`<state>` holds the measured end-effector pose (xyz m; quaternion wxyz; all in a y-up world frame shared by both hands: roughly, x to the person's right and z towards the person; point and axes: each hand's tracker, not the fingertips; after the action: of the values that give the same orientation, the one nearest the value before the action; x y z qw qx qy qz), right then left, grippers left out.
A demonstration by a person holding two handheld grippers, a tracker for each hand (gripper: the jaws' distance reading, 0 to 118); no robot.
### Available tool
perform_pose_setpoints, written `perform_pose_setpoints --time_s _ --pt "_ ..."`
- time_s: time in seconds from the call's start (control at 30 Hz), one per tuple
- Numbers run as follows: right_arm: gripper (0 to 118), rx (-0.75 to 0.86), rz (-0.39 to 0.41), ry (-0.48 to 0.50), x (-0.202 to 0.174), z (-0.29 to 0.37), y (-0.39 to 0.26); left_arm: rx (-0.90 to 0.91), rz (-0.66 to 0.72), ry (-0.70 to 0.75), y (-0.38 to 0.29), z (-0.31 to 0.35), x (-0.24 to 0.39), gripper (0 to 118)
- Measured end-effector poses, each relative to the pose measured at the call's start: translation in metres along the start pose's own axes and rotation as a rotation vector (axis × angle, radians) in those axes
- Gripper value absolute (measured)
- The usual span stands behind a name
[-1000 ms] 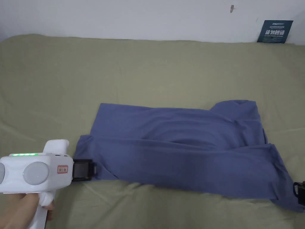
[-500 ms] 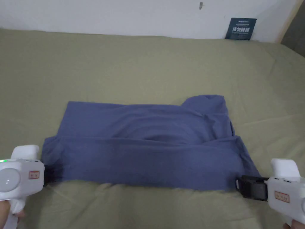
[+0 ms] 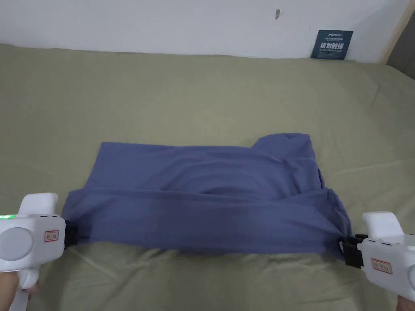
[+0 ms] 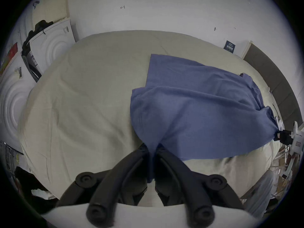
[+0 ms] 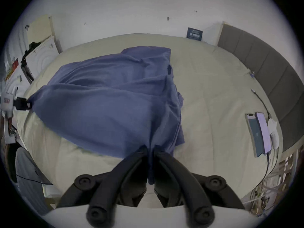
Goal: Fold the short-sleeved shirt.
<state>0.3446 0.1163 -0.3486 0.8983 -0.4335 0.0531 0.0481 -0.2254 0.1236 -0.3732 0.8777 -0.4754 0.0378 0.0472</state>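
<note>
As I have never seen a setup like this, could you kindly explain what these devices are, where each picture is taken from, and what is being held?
A person holds two white handheld tools, each ending in two black jaws. The head view looks down from the person's head: the left gripper and the right gripper each pinch one near corner of a blue short-sleeved shirt, lying partly folded on an olive-green bed sheet. The two round pictures come from cameras riding on the grippers; in each, that gripper's own jaws are shut on the blue cloth. A dark sign leans against the white wall.
</note>
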Motion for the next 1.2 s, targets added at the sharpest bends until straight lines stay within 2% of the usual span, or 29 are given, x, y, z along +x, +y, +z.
perform_pose_setpoints --time_s 0.17,0.4,0.57,0.6,0.63,0.67,0.7,0.77,0.8,0.83,0.97,1.0,1.03,1.1,1.13,1.2 --pt "7 0.025 0.005 0.009 -0.003 0.035 -0.018 0.018 -0.005 0.004 -0.026 0.027 -0.006 7" --pt "7 -0.001 0.016 0.032 -0.014 0.069 -0.077 -0.008 0.032 -0.003 -0.1 0.067 -0.021 7" --pt "7 -0.04 0.004 0.039 -0.018 0.068 -0.101 -0.043 0.052 -0.005 -0.126 0.063 -0.029 7" --pt "12 -0.044 -0.004 0.039 -0.019 0.065 -0.101 -0.05 0.056 -0.015 -0.126 0.058 -0.032 10" --pt "43 -0.055 -0.022 0.04 -0.019 0.062 -0.1 -0.052 0.059 -0.025 -0.126 0.055 -0.033 38" --pt "86 -0.073 -0.047 0.05 -0.017 0.061 -0.099 -0.041 0.065 -0.031 -0.125 0.055 -0.035 80" --pt "118 -0.085 -0.052 0.035 -0.017 0.06 -0.097 -0.026 0.061 -0.029 -0.124 0.056 -0.035 114" --pt "114 -0.08 -0.049 0.055 -0.017 0.068 -0.092 -0.021 0.06 -0.008 -0.118 0.059 -0.038 118" --pt "112 -0.008 -0.064 0.056 -0.015 0.077 -0.089 0.045 0.059 0.009 -0.112 0.067 -0.04 118" --pt "106 -0.021 -0.069 0.039 -0.013 0.079 -0.082 0.04 0.057 -0.01 -0.106 0.069 -0.037 117" --pt "106 0.057 -0.094 0.027 -0.016 0.062 -0.04 0.064 0.061 -0.023 -0.068 0.059 -0.031 109" --pt "98 0.072 -0.1 0.027 -0.015 0.058 -0.029 0.074 0.07 -0.027 -0.056 0.054 -0.027 101" --pt "73 0.086 -0.107 0.026 -0.015 0.053 -0.019 0.096 0.084 -0.033 -0.045 0.049 -0.026 78" --pt "9 0.117 -0.123 0.012 -0.014 0.037 0.002 0.104 0.103 -0.042 -0.016 0.033 -0.021 12" --pt "1 0.126 -0.14 -0.021 -0.014 0.028 0.014 0.113 0.129 -0.041 -0.003 0.025 -0.02 1" --pt "1 0.132 -0.125 -0.025 -0.015 0.019 0.034 0.096 0.137 -0.059 0.024 0.008 -0.02 0"
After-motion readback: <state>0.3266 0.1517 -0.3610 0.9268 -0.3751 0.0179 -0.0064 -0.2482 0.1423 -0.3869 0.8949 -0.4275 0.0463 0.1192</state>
